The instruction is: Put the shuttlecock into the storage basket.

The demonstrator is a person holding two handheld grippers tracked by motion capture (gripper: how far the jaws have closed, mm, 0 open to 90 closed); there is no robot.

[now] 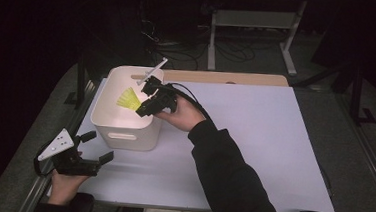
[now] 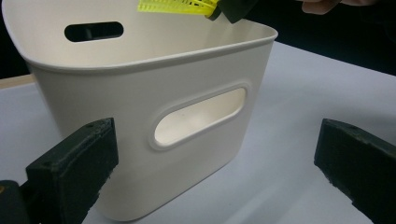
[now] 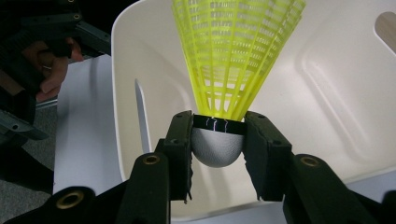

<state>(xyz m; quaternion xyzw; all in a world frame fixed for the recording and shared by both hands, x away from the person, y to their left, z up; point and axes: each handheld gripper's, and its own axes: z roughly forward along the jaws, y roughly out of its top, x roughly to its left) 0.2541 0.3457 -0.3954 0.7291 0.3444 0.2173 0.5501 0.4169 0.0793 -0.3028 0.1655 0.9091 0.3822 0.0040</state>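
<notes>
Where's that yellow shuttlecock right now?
In the high view, the shuttlecock hangs over the open white bin at the table's left, clamped in the right gripper.

1. This looks like a lab or test room set up for recording, not a home.
2. A plain white table (image 1: 253,140) stands on grey carpet (image 1: 368,148), and the room around it is dark.
3. Loose cables (image 1: 230,51) lie on the floor behind it.
4. A bare metal frame (image 1: 254,28) stands at the back.
</notes>
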